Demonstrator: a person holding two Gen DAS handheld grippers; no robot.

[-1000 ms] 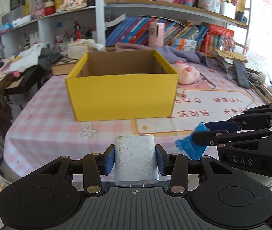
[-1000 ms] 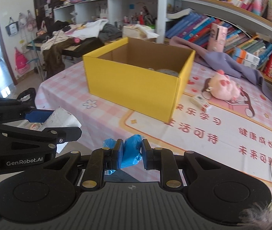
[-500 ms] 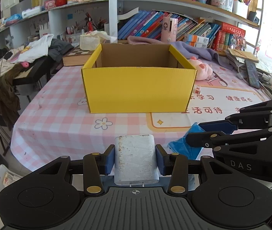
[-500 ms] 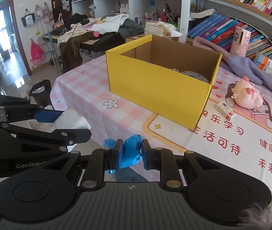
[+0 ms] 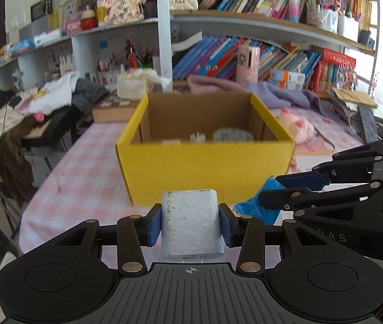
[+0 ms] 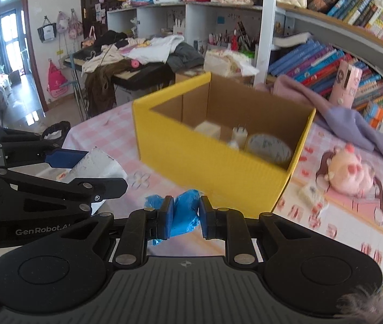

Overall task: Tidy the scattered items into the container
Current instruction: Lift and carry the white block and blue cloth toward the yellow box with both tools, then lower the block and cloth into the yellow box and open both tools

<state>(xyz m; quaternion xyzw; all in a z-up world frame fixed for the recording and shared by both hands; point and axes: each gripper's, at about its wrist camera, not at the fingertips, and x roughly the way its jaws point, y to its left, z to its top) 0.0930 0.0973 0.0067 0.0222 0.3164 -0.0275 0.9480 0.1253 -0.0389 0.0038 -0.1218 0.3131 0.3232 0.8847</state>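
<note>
Right at the left claw (image 5: 190,222), both blue pads press the sides of a scuffed white charger block (image 5: 191,224); its lower end is cut off behind the claw's black body, so its prongs cannot be made out. Beside it the right claw (image 6: 182,216) is closed on a crumpled blue wrapper (image 6: 184,214), squeezed so tight that its shape and any print are hidden. From the left wrist view that wrapper (image 5: 259,205) shows only as a blue scrap poking out past the right claw (image 5: 294,189), seen side-on. From the right wrist view the charger block (image 6: 97,166) is a pale wedge between the left claw's fingers (image 6: 64,158).

Ahead of both sits the open yellow box (image 5: 207,167) on the pink checked tablecloth (image 5: 83,178), near its front edge. Looking in from the left, its front wall hides most of the floor; only the tops of a round tin (image 5: 232,135) and a small white plug (image 5: 198,136) peek over. The right wrist view looks in more steeply and shows the tin (image 6: 268,148), the plug (image 6: 240,135) and a pale block (image 6: 209,129) along the near wall, with bare cardboard behind them. Motion blur softens the box edges. A pink plush pig (image 6: 350,172) lies to the right of the box, apart from it.
</note>
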